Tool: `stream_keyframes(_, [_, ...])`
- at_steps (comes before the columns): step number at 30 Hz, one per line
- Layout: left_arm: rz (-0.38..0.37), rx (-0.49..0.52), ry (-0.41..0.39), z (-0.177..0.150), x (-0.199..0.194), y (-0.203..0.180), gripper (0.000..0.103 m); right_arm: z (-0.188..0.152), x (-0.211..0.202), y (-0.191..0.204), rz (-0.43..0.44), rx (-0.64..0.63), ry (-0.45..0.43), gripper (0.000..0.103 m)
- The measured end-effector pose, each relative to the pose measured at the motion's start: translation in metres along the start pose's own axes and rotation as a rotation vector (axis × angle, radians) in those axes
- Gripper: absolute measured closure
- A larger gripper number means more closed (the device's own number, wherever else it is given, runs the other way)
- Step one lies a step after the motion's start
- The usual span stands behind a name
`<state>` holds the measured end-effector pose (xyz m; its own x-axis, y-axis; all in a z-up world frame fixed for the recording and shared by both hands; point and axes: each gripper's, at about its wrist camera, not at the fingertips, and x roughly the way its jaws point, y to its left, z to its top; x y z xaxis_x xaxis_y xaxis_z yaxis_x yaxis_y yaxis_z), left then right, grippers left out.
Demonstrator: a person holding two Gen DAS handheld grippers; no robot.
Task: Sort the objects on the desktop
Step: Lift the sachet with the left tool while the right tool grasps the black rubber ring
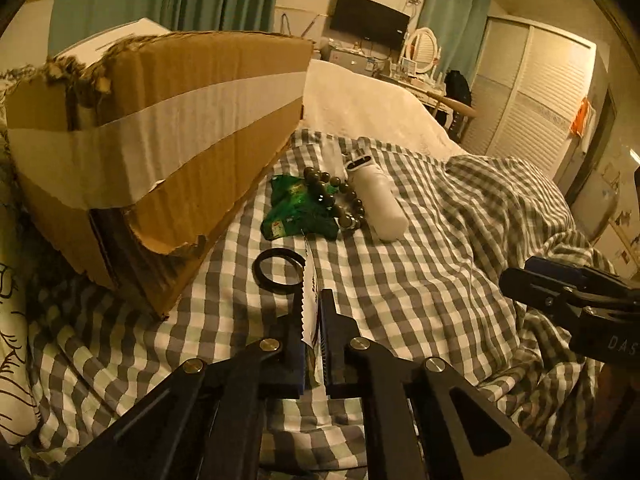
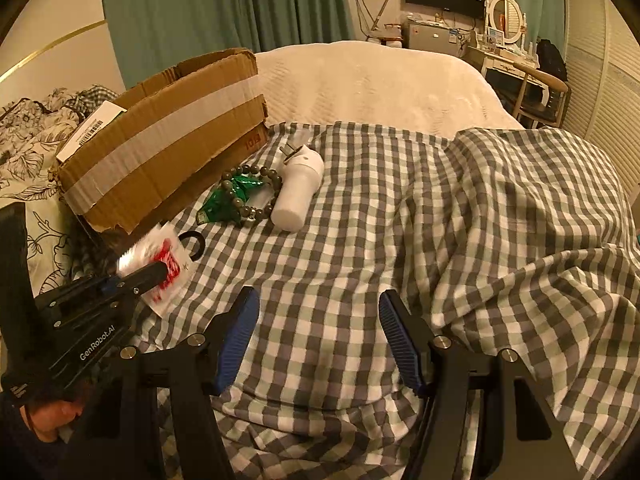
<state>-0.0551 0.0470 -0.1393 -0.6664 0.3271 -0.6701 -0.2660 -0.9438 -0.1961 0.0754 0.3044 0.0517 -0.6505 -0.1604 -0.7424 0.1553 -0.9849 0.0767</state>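
The left tool (image 2: 162, 270), marked "GenRobot.AI", is clenched on a red-and-white packet (image 2: 170, 258); the right tool (image 2: 318, 320) gapes, released.

Both cameras sit low over a bed, each looking forward and downward along its own gripper's fingers toward the far wall with a television (image 1: 371, 21). The left view hangs close beside the cardboard box (image 1: 160, 148) and catches the right gripper (image 1: 568, 300) at its right edge. The right view stands further right and a little further back, with the left gripper (image 2: 158, 274) at its left edge; both share the box, the checked sheet (image 2: 400, 220) and the small items beside the box.
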Motion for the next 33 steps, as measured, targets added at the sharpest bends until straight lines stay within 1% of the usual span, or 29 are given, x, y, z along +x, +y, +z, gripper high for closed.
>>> stream_keyframes(5, [-0.005, -0.024, 0.029, -0.001, 0.008, 0.006, 0.097, 0.013, 0.02, 0.008, 0.025, -0.006, 0.005, 0.041])
stream_keyframes(8, [0.008, -0.017, 0.041, -0.004, 0.017, 0.006, 0.097, 0.016, 0.038, 0.012, 0.059, 0.008, 0.035, 0.041])
stream_keyframes(10, [0.004, -0.035, 0.023, -0.005, 0.014, 0.01, 0.097, 0.013, 0.046, 0.015, 0.068, 0.014, 0.055, 0.041])
stream_keyframes(11, [0.025, -0.049, 0.004, -0.004, 0.009, 0.012, 0.097, 0.011, 0.048, 0.017, 0.071, 0.011, 0.063, 0.041])
stream_keyframes(12, [0.039, -0.074, -0.013, -0.002, 0.002, 0.016, 0.097, 0.009, 0.049, 0.018, 0.073, 0.006, 0.065, 0.041])
stream_keyframes(15, [0.043, -0.128, -0.028, -0.001, -0.011, 0.024, 0.097, 0.01, 0.049, 0.025, 0.088, -0.015, 0.057, 0.041])
stream_keyframes(21, [0.089, -0.134, -0.039, -0.003, -0.021, 0.028, 0.097, 0.016, 0.064, 0.052, 0.137, -0.064, 0.058, 0.041])
stream_keyframes(26, [0.111, -0.125, -0.041, -0.005, -0.02, 0.03, 0.097, 0.026, 0.095, 0.076, 0.168, -0.087, 0.077, 0.041])
stream_keyframes(29, [0.117, -0.137, -0.043, -0.005, -0.019, 0.034, 0.097, 0.029, 0.112, 0.081, 0.19, -0.082, 0.098, 0.041])
stream_keyframes(30, [0.122, -0.142, -0.046, -0.005, -0.018, 0.036, 0.097, 0.028, 0.116, 0.082, 0.194, -0.081, 0.105, 0.045])
stream_keyframes(31, [0.122, -0.149, -0.05, -0.004, -0.018, 0.037, 0.097, 0.028, 0.12, 0.083, 0.196, -0.082, 0.111, 0.057])
stream_keyframes(33, [0.123, -0.158, -0.047, -0.004, -0.016, 0.04, 0.097, 0.027, 0.123, 0.084, 0.191, -0.087, 0.113, 0.071])
